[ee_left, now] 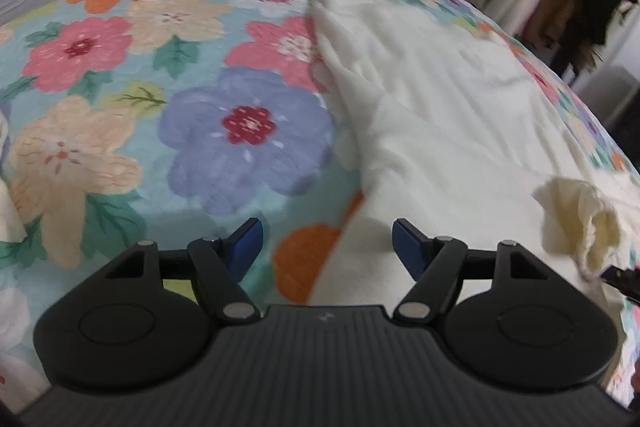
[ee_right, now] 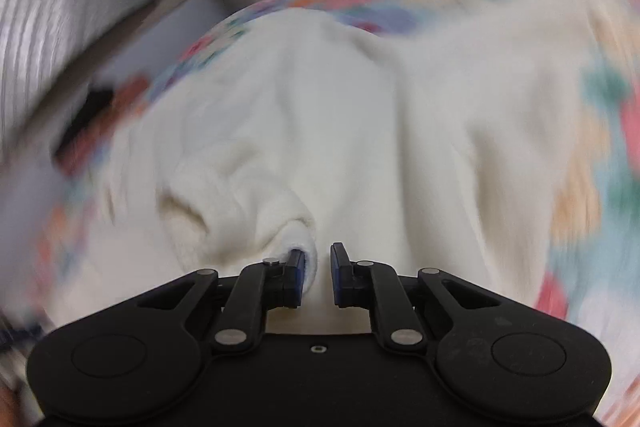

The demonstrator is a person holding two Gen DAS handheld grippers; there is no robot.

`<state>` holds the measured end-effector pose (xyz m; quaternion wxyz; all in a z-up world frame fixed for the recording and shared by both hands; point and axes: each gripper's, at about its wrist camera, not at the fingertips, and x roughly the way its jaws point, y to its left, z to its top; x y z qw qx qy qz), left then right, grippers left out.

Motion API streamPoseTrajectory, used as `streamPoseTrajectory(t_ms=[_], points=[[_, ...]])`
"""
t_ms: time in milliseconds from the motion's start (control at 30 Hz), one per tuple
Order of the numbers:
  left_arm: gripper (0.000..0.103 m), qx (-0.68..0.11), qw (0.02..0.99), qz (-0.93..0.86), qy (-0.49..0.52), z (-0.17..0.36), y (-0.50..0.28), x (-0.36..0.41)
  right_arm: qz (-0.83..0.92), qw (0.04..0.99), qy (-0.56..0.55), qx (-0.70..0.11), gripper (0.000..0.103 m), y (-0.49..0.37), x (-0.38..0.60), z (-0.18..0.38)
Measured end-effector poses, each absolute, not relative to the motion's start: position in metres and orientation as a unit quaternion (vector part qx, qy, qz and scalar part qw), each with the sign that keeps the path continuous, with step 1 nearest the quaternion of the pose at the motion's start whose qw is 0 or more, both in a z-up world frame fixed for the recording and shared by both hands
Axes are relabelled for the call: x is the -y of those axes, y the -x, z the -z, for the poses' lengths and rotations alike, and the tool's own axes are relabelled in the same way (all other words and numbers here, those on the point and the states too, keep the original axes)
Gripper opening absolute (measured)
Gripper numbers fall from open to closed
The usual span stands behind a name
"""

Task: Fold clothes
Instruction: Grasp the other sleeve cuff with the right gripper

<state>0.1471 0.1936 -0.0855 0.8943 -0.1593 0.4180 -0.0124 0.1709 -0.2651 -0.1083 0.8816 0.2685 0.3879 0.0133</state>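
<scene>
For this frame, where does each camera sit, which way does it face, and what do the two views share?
Left wrist: sits on the left gripper, looks forward over the floral bedspread and white garment; jaws wide apart, empty.
Right wrist: sits on the right gripper, looks close down on the white garment, blurred; a fold lies between its narrow jaws.
Shared: garment and bedspread.
</scene>
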Motion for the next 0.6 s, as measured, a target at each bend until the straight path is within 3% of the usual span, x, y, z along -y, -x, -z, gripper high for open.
streamPoseTrajectory(t_ms=[233,400,533,600], points=[[0.079,-0.422,0.904,0.056,0.031,0.073,-0.114,-0.157,-0.001,0.914,-0.192,-0.358,0.018,-0.174,0.257,0.087],[0.080,-0.433,0.891,0.055,-0.127,0.093,-0.109,-0.116,0.032,0.915,-0.141,-0.377,0.041,-0.168,0.255,0.081],[0.080,-0.428,0.890,0.024,-0.156,0.105,-0.124,-0.106,-0.008,0.906,-0.111,-0.409,0.044,-0.151,0.242,0.059],[0.080,-0.423,0.893,0.008,-0.154,0.109,-0.134,-0.107,-0.069,0.909,-0.085,-0.403,0.055,-0.143,0.233,0.043]])
